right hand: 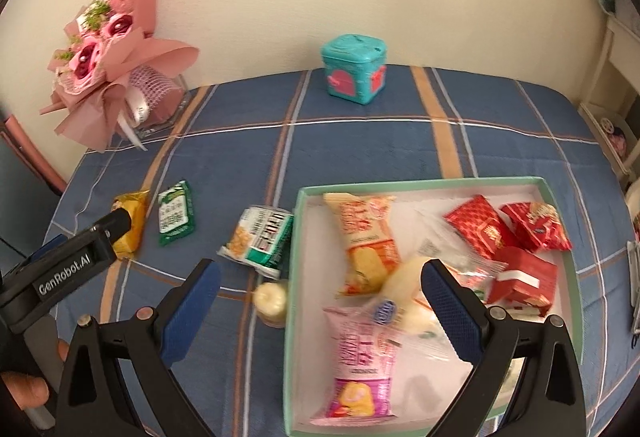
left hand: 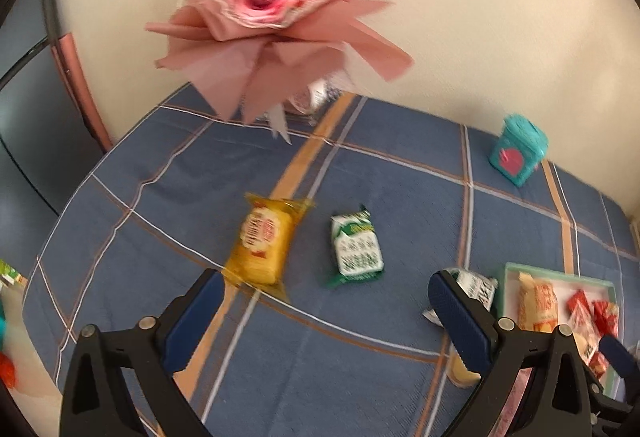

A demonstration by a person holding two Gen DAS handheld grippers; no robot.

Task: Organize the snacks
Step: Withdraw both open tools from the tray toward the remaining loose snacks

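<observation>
Now our left tongs (left hand: 324,311) gape wide and empty; the yellow plastic-wrapped cake packet (left hand: 262,245) lies at eleven o'clock, long axis running twelve-to-six. Right tongs (right hand: 320,299) gape empty too, farther off.

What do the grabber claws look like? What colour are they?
Each grabber is black plastic with two thick fingers. The fingers wear dark blue bumpy pads on their inner sides, and small round silver bolts sit on the black arms. The left grabber has white letters reading GenRobot.AI on its side. The right grabber looks the same.
</observation>
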